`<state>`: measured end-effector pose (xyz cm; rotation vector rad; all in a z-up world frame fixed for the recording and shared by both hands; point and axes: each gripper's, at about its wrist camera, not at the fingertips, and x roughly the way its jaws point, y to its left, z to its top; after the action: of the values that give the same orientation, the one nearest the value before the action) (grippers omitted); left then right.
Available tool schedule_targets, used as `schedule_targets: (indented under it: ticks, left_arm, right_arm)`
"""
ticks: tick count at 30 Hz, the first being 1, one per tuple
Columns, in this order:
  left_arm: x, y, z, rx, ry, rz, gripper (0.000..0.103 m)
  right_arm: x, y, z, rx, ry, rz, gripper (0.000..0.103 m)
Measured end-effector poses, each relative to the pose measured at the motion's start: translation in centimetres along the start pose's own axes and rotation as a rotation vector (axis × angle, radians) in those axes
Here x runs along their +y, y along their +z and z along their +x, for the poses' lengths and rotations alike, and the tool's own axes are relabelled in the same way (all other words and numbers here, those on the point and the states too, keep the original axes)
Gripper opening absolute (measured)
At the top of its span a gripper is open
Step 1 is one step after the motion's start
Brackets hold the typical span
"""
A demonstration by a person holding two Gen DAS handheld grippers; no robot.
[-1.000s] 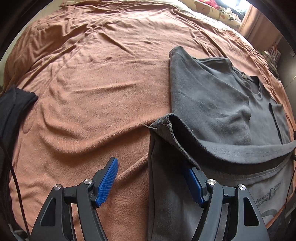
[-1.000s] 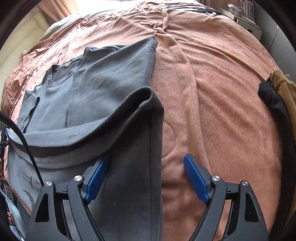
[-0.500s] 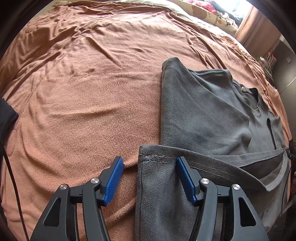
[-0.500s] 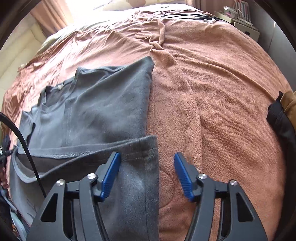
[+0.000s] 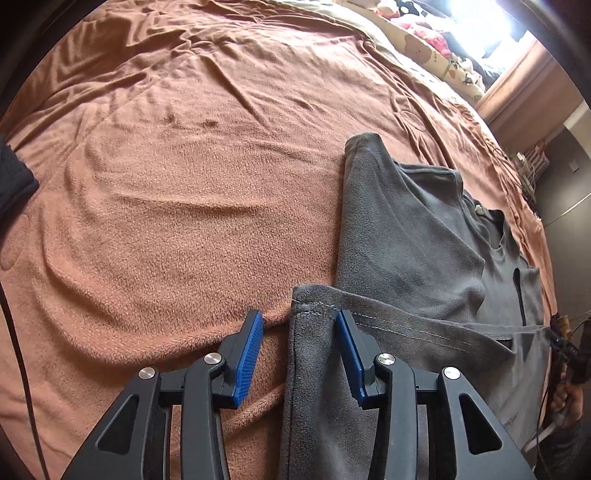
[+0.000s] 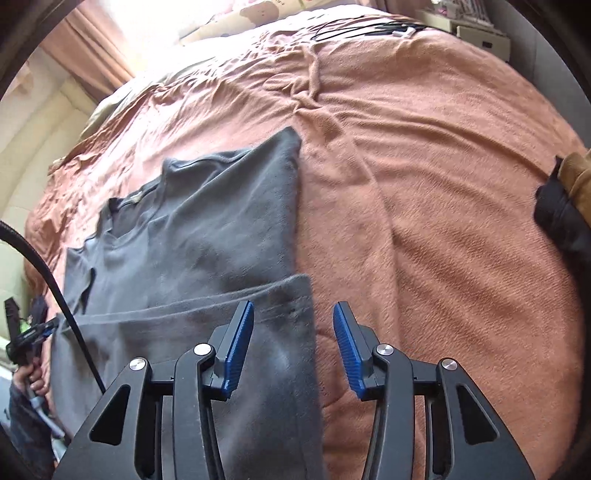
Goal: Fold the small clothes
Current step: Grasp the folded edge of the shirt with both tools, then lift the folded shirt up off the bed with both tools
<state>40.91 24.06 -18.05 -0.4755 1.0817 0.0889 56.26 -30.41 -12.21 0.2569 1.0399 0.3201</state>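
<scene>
A grey shirt (image 5: 402,229) lies on the brown blanket (image 5: 184,177), its bottom part folded up over the body; the hem (image 5: 369,314) crosses it. My left gripper (image 5: 299,332) is open, its fingers straddling the hem's left corner, which lies flat. In the right wrist view the same shirt (image 6: 207,229) lies at left. My right gripper (image 6: 293,326) is open over the hem's right corner (image 6: 295,291), not gripping it.
Dark clothing (image 5: 14,184) lies at the left edge of the left wrist view. A black and tan garment (image 6: 565,206) lies at the right edge of the right wrist view. Cables (image 6: 369,27) lie on the far blanket. Pillows (image 5: 424,44) sit far back.
Both grippers carried the lifted lower part of the shirt forward, laid it flat over the body, and their jaws have narrowed around the hem corners.
</scene>
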Motion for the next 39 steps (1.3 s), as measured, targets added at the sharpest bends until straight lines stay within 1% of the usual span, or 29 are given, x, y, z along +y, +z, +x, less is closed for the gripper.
schedule_targets:
  ticks: [3, 6, 8, 10, 11, 13, 15, 16, 18, 20, 21, 22, 23, 24, 25, 26, 27, 28, 33, 35, 36, 38, 39]
  left_arm:
    - [0.2, -0.2, 0.1, 0.009, -0.014, 0.0, 0.044]
    - [0.3, -0.2, 0.7, 0.022, -0.028, -0.008, 0.044]
    - [0.3, 0.0, 1.0, 0.02, -0.038, -0.009, 0.046]
    - [0.4, 0.3, 1.4, 0.026, -0.052, -0.018, 0.051]
    - [0.4, 0.5, 1.6, 0.035, -0.063, -0.024, 0.053]
    - [0.2, 0.6, 1.7, 0.04, -0.084, -0.03, 0.061]
    - [0.3, 0.5, 1.6, 0.043, -0.101, -0.037, 0.061]
    - [0.6, 0.5, 1.4, 0.045, -0.124, -0.055, 0.061]
    - [1.9, 0.4, 1.1, 0.045, -0.208, -0.13, 0.061]
    - [2.8, 0.3, 0.8, 0.046, -0.279, -0.189, 0.056]
    - [3.1, 0.2, 0.7, 0.045, -0.302, -0.203, 0.05]
    - [3.2, 0.2, 0.6, 0.043, -0.319, -0.212, 0.04]
    - [3.2, 0.1, 0.5, 0.041, -0.33, -0.214, 0.035]
    - [3.1, 0.1, 0.5, 0.04, -0.334, -0.211, 0.023]
    - [2.9, 0.1, 0.5, 0.041, -0.327, -0.204, 0.017]
    - [2.7, 0.1, 0.4, 0.039, -0.307, -0.194, 0.012]
    - [2.5, 0.1, 0.1, 0.029, -0.291, -0.186, 0.011]
    - [2.3, 0.1, -0.2, 0.015, -0.284, -0.177, 0.007]
    - [1.2, 0.6, -2.8, -0.056, -0.207, -0.116, 0.006]
    - [0.5, 0.8, -4.3, -0.087, -0.192, -0.084, 0.006]
    - [0.1, 1.0, -4.8, -0.101, -0.182, -0.066, 0.006]
    - [-0.8, 1.2, -5.9, -0.124, -0.159, -0.029, 0.006]
    - [-1.2, 1.4, -6.2, -0.131, -0.152, -0.014, 0.006]
  right_arm:
    - [-0.2, -0.2, 0.6, 0.029, -0.005, -0.026, 0.043]
    - [-0.4, 0.0, 1.2, 0.041, -0.001, -0.023, 0.043]
    - [-0.3, 0.3, 1.5, 0.034, 0.008, -0.017, 0.043]
    - [-0.3, 0.4, 1.7, 0.024, 0.014, -0.011, 0.042]
    - [-0.3, 0.5, 1.8, 0.023, 0.014, -0.011, 0.039]
    - [0.0, 0.2, 2.1, 0.022, 0.017, -0.013, 0.022]
    - [0.2, 0.1, 2.2, 0.02, 0.022, -0.015, 0.018]
    - [0.3, 0.1, 2.2, 0.016, 0.017, -0.018, 0.017]
    - [0.3, 0.0, 2.0, 0.011, 0.019, -0.013, 0.016]
    - [0.2, -0.1, 1.8, 0.007, 0.022, -0.008, 0.014]
    - [0.2, -0.1, 1.7, 0.006, 0.023, -0.007, 0.013]
    - [0.2, -0.1, 1.5, 0.004, 0.024, -0.007, 0.01]
    - [0.2, -0.1, 1.3, 0.0, 0.025, -0.008, 0.009]
    - [0.2, -0.2, 1.1, -0.004, 0.027, -0.009, 0.007]
    - [0.2, -0.2, 0.9, -0.009, 0.029, -0.011, 0.007]
    - [0.3, -0.3, 0.7, -0.015, 0.028, -0.014, 0.007]
    - [0.3, -0.3, 0.4, -0.022, 0.027, -0.016, 0.006]
    - [0.3, -0.3, 0.0, -0.03, 0.03, -0.017, 0.005]
    - [0.8, -0.6, -1.9, -0.074, 0.025, -0.043, 0.004]
    - [1.1, -0.7, -2.7, -0.081, 0.017, -0.054, 0.004]
    - [1.3, -0.8, -3.0, -0.085, 0.007, -0.057, 0.002]
    - [1.5, -0.9, -3.8, -0.091, -0.035, -0.069, 0.002]
    - [1.6, -1.0, -4.1, -0.093, -0.04, -0.073, 0.002]
